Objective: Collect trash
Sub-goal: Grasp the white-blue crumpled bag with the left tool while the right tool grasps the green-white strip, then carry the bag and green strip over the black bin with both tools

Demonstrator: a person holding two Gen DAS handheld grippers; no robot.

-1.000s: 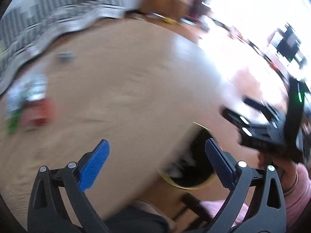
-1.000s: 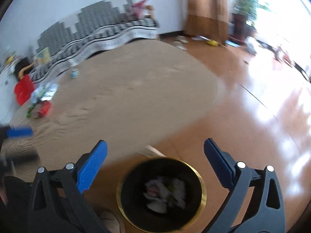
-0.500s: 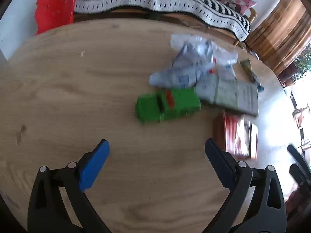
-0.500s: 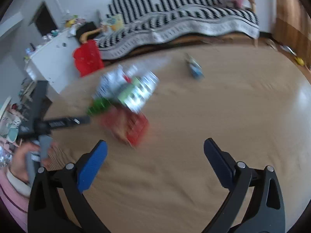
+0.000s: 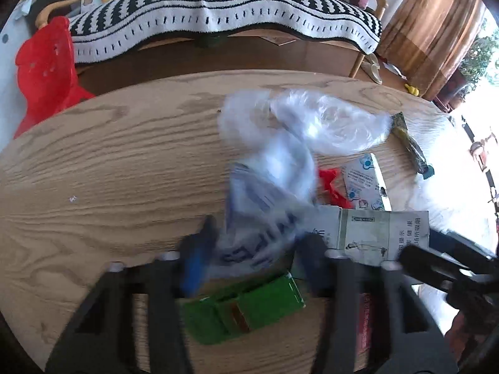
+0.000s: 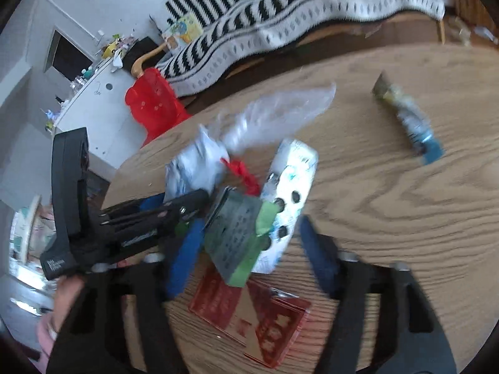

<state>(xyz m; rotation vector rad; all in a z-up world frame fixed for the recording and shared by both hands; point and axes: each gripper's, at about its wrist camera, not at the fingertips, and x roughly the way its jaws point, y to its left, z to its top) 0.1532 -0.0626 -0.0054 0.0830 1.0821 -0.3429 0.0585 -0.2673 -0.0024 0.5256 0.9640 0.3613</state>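
Note:
Trash lies piled on the round wooden table (image 5: 109,171). My left gripper (image 5: 254,258) is closing on a crumpled white and blue plastic bag (image 5: 265,205), which fills the gap between its blurred fingers; a green box (image 5: 246,308) lies just below. My right gripper (image 6: 252,258) is also closing, with a grey-green carton (image 6: 237,237) and a white packet (image 6: 290,193) between its fingers, though no clear pinch shows. A red box (image 6: 259,311) lies under it. The left gripper (image 6: 174,205) shows in the right wrist view, held by a hand (image 6: 62,296).
A clear plastic bag (image 5: 327,121), a red scrap (image 5: 330,184) and a long snack wrapper (image 6: 405,118) lie farther out on the table. Beyond the far edge are a red plastic stool (image 5: 43,71) and a sofa with a striped throw (image 5: 218,9).
Both grippers swung from the floor bin to the trash pile and dropped close over it. Their jaws, wide before, have narrowed around the bag and the carton.

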